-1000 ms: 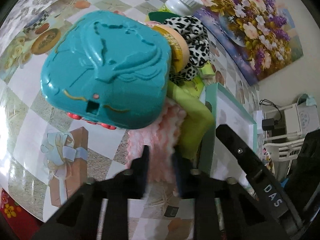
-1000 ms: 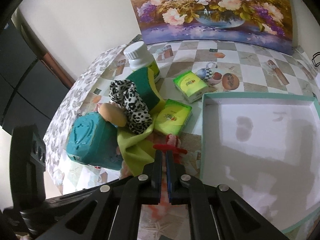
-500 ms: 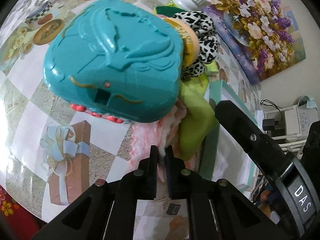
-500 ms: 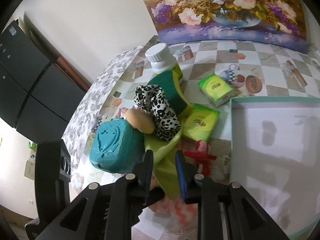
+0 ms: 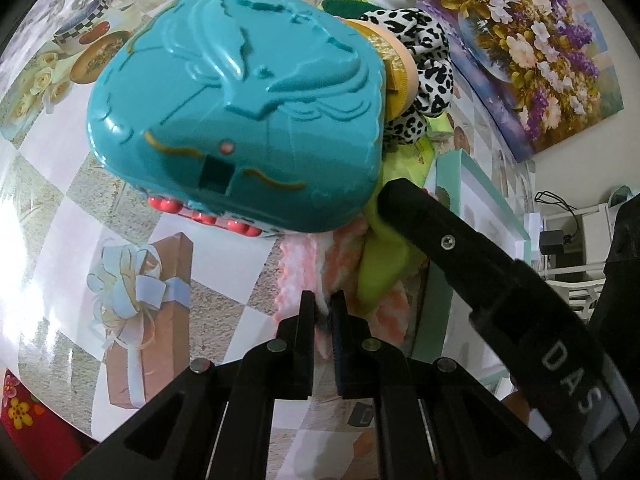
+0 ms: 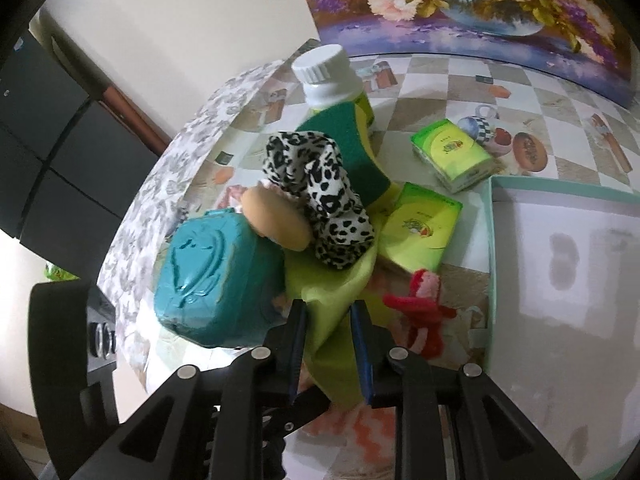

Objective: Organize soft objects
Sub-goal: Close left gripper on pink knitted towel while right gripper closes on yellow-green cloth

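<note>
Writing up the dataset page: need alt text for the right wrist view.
The right tool straddles a lime-green cloth, fingers parted, beside a teal plastic case. Behind lie a leopard-print scrunchie, two green tissue packs and a white-capped bottle; an empty box sits right.

Pink fluffy cloth point(image 5: 304, 280) lies flat on counter point(image 5: 60, 220), partly under teal case point(image 5: 240, 120) & green cloth point(image 6: 332, 312). Green cloth crumpled, draped over pink. Leopard scrunchie point(image 6: 320, 196) sits atop pile, beside tan puff point(image 6: 276, 224). Red fuzzy toy point(image 6: 420, 312) next to box point(image 6: 490, 240).
</note>
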Available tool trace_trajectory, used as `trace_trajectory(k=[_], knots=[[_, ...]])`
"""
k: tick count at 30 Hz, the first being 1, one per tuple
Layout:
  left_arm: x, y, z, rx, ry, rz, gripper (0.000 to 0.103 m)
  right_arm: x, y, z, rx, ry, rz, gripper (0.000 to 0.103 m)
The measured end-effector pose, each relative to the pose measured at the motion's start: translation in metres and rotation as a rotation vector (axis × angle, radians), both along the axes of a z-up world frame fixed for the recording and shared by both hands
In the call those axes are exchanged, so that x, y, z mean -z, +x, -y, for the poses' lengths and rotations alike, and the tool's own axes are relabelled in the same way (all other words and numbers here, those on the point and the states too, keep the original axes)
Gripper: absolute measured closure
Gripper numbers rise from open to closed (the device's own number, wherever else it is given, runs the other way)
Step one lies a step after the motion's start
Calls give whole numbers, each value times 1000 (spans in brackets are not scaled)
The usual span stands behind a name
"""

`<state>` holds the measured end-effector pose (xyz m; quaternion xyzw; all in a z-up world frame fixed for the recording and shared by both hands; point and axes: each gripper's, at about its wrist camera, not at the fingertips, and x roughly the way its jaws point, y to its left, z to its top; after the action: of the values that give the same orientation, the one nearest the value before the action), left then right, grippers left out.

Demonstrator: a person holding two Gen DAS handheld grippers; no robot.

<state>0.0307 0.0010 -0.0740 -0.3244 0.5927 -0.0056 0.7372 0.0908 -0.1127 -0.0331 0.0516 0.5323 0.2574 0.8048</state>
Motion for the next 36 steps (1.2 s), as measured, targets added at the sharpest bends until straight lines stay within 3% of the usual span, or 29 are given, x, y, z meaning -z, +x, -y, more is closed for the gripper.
trace_trajectory(k=[2, 4, 11, 16, 19, 29, 32, 36], knots=[[0, 2, 1, -3, 3, 0, 96, 0, 1, 3, 11, -3, 5, 82], [1, 3, 1, -2, 1, -2, 96, -2, 1, 5, 14, -4, 11, 91], [4, 6, -4, -24, -14, -7, 93, -3, 3, 14, 45, -28, 11, 95], [1, 11, -6, -38, -8, 12, 69, 1, 6, 25, 77, -18, -15, 96], [0, 17, -6, -46, 13, 26, 68, 4, 6, 27, 85, -24, -26, 96], [2, 29, 6, -4, 64, 33, 70, 11, 9, 37, 118, -11, -58, 96], [5, 32, 12, 23, 59, 32, 87, 12, 9, 38, 122, -10, -67, 96], [3, 33, 18, 44, 81, 39, 93, 10, 8, 37, 116, -12, -62, 96]])
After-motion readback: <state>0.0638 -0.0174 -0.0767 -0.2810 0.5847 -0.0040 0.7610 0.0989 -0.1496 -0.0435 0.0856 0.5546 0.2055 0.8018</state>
